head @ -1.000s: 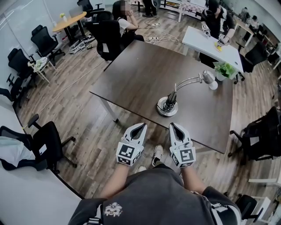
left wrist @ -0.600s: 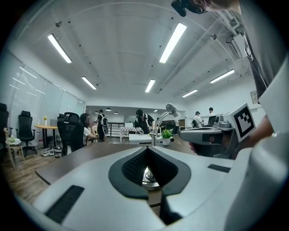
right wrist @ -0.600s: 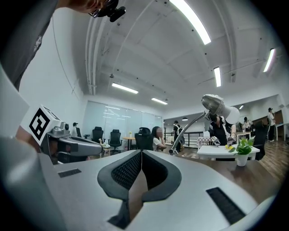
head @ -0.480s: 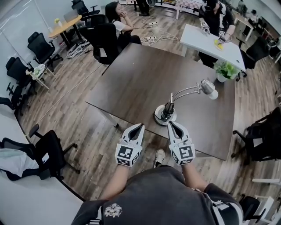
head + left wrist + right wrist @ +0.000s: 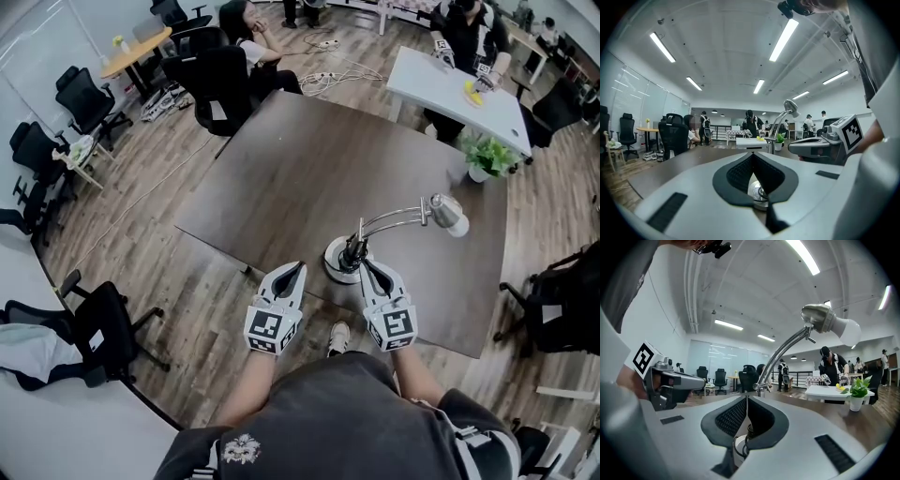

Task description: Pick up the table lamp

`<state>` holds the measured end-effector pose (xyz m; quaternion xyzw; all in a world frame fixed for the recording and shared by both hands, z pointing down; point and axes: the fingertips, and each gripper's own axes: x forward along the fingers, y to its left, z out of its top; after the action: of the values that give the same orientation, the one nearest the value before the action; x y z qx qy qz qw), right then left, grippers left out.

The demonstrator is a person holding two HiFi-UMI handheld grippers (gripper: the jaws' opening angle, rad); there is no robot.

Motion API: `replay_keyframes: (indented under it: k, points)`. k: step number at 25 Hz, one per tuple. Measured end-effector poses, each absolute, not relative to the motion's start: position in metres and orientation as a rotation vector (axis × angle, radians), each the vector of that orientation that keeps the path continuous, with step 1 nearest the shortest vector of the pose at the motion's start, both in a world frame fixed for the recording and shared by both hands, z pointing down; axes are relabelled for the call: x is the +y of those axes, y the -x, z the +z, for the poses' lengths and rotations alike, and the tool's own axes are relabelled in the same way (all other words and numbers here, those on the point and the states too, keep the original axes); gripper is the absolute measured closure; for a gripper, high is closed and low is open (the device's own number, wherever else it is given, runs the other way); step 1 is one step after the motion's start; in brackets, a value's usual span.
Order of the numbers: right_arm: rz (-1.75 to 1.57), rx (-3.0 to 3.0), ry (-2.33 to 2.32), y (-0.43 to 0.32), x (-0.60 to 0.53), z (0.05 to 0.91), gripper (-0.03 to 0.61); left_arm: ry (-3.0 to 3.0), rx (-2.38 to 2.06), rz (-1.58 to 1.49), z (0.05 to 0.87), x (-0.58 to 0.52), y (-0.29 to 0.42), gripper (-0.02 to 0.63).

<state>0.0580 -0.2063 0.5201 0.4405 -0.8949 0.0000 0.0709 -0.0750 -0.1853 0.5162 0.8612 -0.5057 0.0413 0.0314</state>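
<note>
The table lamp (image 5: 343,260) stands near the front edge of the dark table (image 5: 300,159). It has a round silver base, a curved chrome arm and a silver head (image 5: 448,214) that reaches right. My right gripper (image 5: 364,263) is shut, with nothing held, and its tips are just right of the lamp base. My left gripper (image 5: 299,266) is shut and empty too, a little left of the base at the table edge. In the right gripper view the lamp head (image 5: 829,319) arches overhead, past the shut right gripper (image 5: 746,397). The left gripper view shows the lamp base (image 5: 757,192) behind the shut left gripper (image 5: 752,154).
A potted plant (image 5: 487,155) sits at the table's far right corner. Behind it is a white table (image 5: 450,89) where a person works. Black office chairs (image 5: 220,84) and a seated person are at the far left corner, with another chair (image 5: 103,323) on the floor at my left.
Both grippers have moved forward toward the table. The lamp base, earlier well ahead of them, now sits between their tips. Both stayed shut.
</note>
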Motion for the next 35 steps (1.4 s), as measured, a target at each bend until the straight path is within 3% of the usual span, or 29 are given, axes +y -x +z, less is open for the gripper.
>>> replay_keyframes:
  k: [4, 7, 11, 35]
  points:
    - [0.001, -2.699, -1.273, -0.057, -0.218, 0.527, 0.543, -2.638, -1.553, 0.142, 0.524, -0.202, 0.066, 0.606]
    - [0.032, -2.714, -1.221, -0.055, -0.229, 0.534, 0.441, -2.631, -1.55, 0.16, 0.527, -0.214, 0.059, 0.606]
    - [0.066, -2.738, -1.17, -0.052, -0.245, 0.537, 0.407, -2.607, -1.566, 0.18, 0.528, -0.228, 0.054, 0.607]
    - [0.11, -2.785, -1.16, -0.023, -0.295, 0.551, 0.396, -2.638, -1.515, 0.216, 0.526, -0.278, 0.071, 0.606]
